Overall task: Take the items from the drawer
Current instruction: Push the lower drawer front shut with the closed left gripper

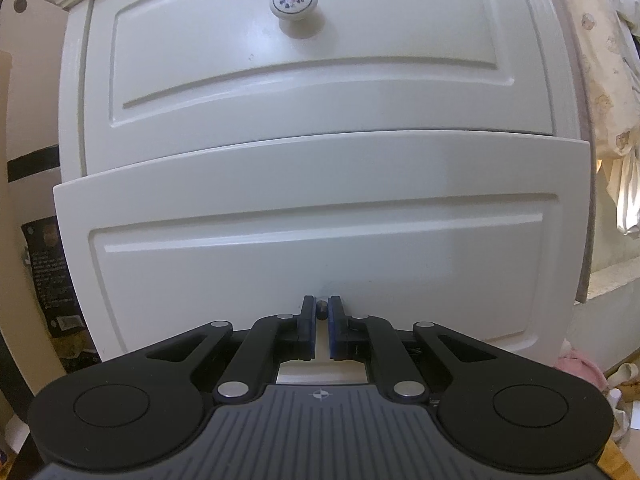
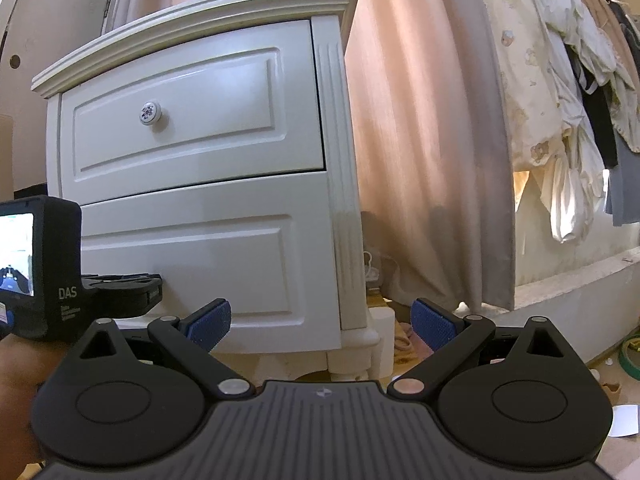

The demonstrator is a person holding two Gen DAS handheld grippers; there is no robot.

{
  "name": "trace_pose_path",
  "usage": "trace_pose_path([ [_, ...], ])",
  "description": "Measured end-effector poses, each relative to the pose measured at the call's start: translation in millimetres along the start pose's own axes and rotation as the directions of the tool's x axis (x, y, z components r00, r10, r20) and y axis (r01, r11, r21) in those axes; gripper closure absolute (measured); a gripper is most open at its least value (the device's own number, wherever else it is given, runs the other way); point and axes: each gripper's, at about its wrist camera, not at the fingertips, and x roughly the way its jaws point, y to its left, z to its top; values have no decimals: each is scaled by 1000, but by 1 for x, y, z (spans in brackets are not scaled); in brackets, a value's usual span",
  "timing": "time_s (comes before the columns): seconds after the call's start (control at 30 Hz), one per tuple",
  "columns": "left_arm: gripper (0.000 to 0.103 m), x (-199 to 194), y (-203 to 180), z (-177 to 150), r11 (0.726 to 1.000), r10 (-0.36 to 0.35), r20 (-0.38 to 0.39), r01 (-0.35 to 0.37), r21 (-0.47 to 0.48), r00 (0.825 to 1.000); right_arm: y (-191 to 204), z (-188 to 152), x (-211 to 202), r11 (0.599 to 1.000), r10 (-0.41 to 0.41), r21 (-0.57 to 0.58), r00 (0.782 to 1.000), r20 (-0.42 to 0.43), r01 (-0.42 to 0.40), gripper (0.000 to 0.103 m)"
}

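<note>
Step in hand: drawing out lower drawer (image 1: 320, 248) of nightstand (image 2: 336, 128) by its stud (image 1: 321, 309)

Left gripper (image 1: 321, 312): nearly shut, blue pads (image 1: 334, 328) clamped on small dark stud at drawer front, low centre; nothing else held. Seen from right wrist view as black linkage (image 2: 132, 286) reaching to drawer face, with a hand (image 2: 16, 380) below it

Right gripper (image 2: 320, 324): wide open, empty, hovering off nightstand's right front corner, well apart from drawer

Drawer: cream-white, raised-panel front, bowed; top edge standing proud of cabinet, so partly out. Interior hidden in both views; contents cannot be told

Upper drawer (image 1: 296, 60): shut, same finish, round ceramic knob (image 1: 295, 2) with floral print

Handling, as judged:
- pull straight along drawer's run, level, no twisting; stud small, grip likely to slip if angled
- keep clamp firm until opening wide enough to reach in
- bring right gripper over top edge only once interior shows
- avoid lifting; drawer may bind on its runners

Surroundings: pink curtain (image 2: 420, 120) behind, hanging clothes (image 2: 560, 80) to the right
</note>
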Motion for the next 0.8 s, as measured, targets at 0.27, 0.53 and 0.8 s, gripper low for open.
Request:
trace_pose_path([
  [0.27,99,15,-3,4,1000,13,4,-13,10,1000,2,-2,10,1000,6,-17,1000,-16,-6,0],
  [0.53,98,18,-5,6,1000,19,-10,-19,1,1000,2,-2,15,1000,14,-8,1000,-25,-14,0],
  [0.8,35,8,4,9,998,40,18,-39,-56,999,5,-1,13,1000,3,-22,1000,-30,-3,0],
])
